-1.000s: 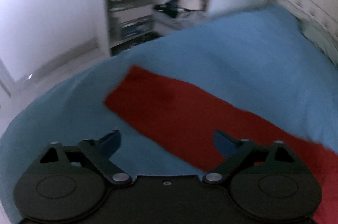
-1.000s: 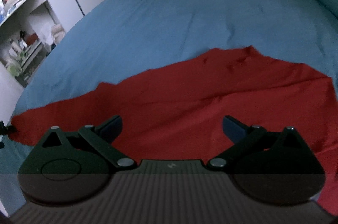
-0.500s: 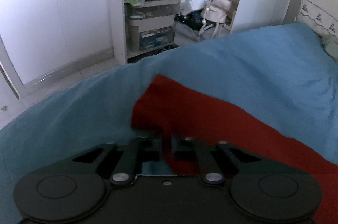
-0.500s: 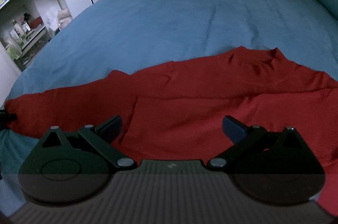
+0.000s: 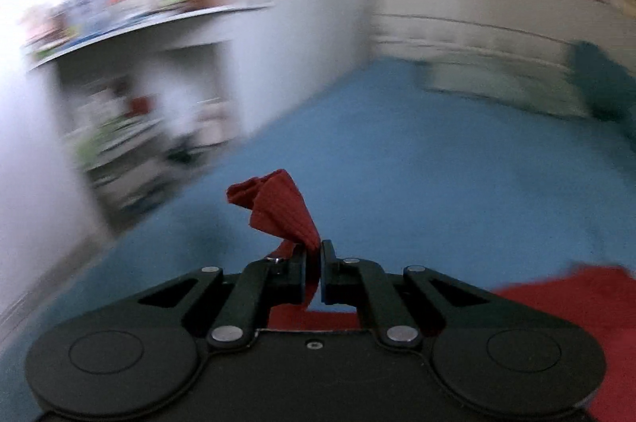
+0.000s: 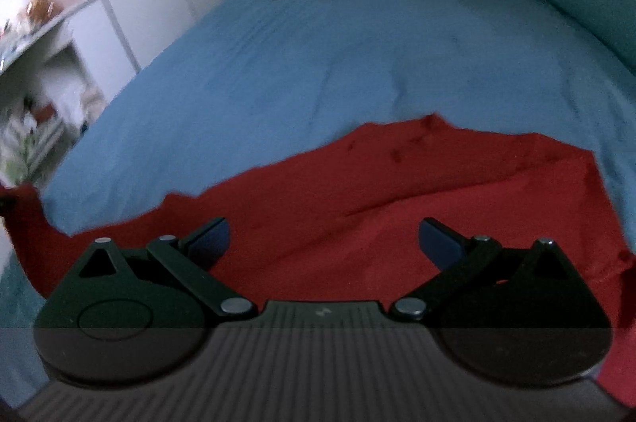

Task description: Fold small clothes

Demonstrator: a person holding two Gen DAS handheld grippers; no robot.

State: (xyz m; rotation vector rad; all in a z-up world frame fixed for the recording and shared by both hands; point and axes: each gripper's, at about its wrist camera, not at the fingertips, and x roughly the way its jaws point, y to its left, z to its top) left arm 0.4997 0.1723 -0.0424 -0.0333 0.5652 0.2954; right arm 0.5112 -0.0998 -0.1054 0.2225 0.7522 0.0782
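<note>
My left gripper (image 5: pixel 314 263) is clamped tight on a bunched end of the red garment (image 5: pixel 278 207), lifted clear of the blue bed (image 5: pixel 437 183). My right gripper (image 6: pixel 324 237) stands wide open and empty, above the rest of the garment, which lies spread and rumpled across the near part of the bed. I judge the fold barely begun: one end gathered, no crease laid, squaring and stacking all left
</note>
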